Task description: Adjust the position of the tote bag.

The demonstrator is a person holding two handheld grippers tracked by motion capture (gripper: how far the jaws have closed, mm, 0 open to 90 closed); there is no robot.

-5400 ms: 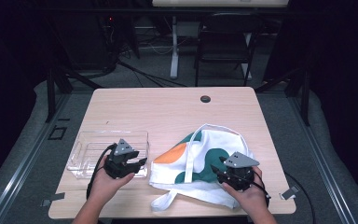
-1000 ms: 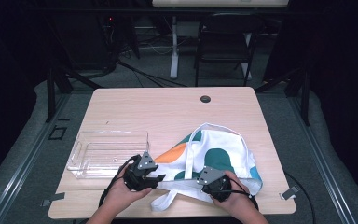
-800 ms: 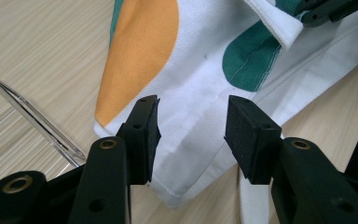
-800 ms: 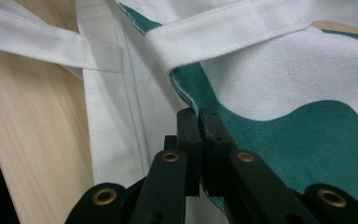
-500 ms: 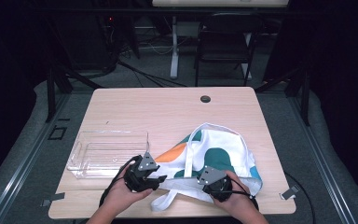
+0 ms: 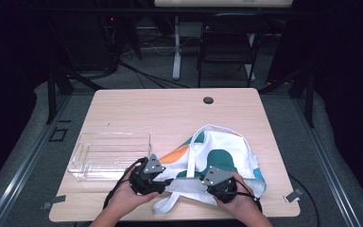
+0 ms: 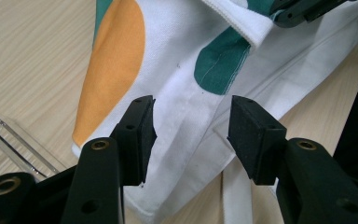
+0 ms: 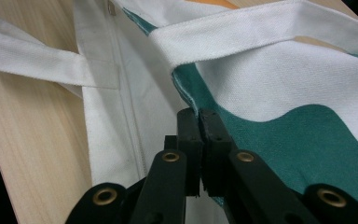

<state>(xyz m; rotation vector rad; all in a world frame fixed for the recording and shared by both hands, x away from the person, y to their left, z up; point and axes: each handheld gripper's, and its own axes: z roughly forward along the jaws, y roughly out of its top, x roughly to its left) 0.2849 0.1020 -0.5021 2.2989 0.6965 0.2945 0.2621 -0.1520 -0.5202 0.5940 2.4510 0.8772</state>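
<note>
Tote bag [image 6: 220, 158], one: right gripper [image 8: 199, 116] fingers clamp its edge; left gripper [image 7: 191, 135] fingers apart.

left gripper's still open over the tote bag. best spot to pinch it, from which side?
Judging by the frames: the near white hem of the tote bag, between the jaws of the left gripper. Come in low from the table's near edge, as the right gripper did: its jaws are shut on that edge. The hem is thin, flat cloth, easy to pinch.

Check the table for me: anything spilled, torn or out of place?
Nothing spilled or damaged. The tote bag lies rumpled, one strap trailing toward the table's near edge. The right gripper pinches the bag's edge; the left gripper is open over it. The clear tray sits empty.
</note>
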